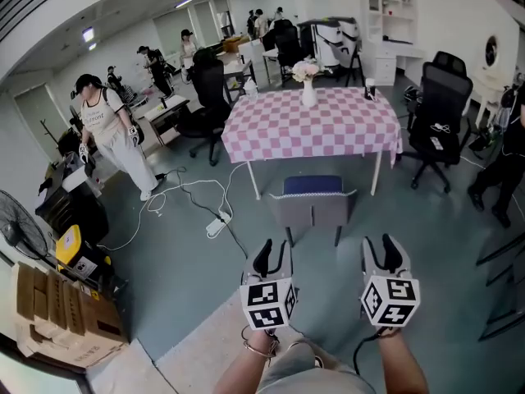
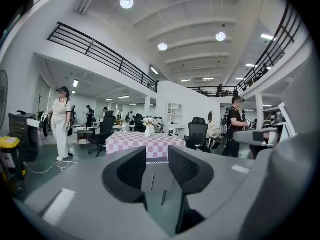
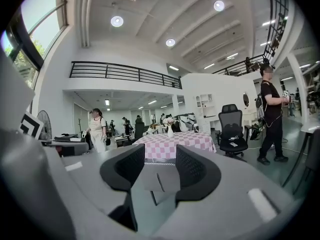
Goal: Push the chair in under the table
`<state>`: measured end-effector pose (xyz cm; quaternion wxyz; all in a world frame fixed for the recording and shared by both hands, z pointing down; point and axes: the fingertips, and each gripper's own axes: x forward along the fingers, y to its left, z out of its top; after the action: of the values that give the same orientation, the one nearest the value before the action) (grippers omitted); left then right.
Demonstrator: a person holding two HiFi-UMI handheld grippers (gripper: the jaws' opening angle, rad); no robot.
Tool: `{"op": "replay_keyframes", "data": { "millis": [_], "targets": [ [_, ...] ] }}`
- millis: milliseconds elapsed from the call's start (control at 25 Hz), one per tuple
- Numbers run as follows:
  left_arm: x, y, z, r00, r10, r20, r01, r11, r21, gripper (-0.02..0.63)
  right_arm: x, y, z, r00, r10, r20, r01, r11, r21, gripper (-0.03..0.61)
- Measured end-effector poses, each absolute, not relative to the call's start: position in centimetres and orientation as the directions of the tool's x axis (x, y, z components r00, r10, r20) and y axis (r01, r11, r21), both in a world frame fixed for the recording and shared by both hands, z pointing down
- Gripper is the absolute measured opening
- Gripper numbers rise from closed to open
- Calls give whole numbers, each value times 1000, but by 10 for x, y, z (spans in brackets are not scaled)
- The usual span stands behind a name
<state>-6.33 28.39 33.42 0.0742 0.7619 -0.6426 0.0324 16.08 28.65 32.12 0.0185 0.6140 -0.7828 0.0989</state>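
A grey chair [image 1: 312, 208] with a blue seat stands on the floor, its seat partly under the near edge of the table [image 1: 312, 125] with the pink checked cloth. Both grippers hang short of the chair's back, apart from it. My left gripper [image 1: 273, 257] is open with nothing between its pads. My right gripper [image 1: 384, 253] is open too and holds nothing. In the left gripper view the left gripper [image 2: 157, 164] frames the chair [image 2: 156, 178] between its jaws. In the right gripper view the right gripper [image 3: 160, 168] frames the chair [image 3: 159, 180] and the table [image 3: 172, 144] beyond.
A white vase of flowers [image 1: 308, 84] stands on the table. Black office chairs stand at the right [image 1: 439, 113] and the left [image 1: 209, 97] of it. A cable with a power strip [image 1: 217, 222] lies on the floor at left. A person [image 1: 111, 134] walks at left; cardboard boxes [image 1: 57, 314] sit near left.
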Motion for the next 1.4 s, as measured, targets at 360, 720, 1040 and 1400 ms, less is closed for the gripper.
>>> {"op": "replay_keyframes", "data": {
  "millis": [360,720,1040,1400],
  "targets": [
    [-66,226,346,168,-974,151,-985,-158,75,140,169,234,334,-209,-963,173,-975,191,-115,176],
    [-80,130,346,190,-970,151,-980,-178,85,140,160,143,329,-181,-969,169,-980,164,-110,176],
    [-93,27,336,226,-964,140,-973,-217,80,140,146,49,319,-150,-975,162,-985,133,-107,176],
    [-104,-53,351,253,-954,159,-966,-239,99,140,137,-22,328,-120,-976,182,-989,102,-109,176]
  ]
}}
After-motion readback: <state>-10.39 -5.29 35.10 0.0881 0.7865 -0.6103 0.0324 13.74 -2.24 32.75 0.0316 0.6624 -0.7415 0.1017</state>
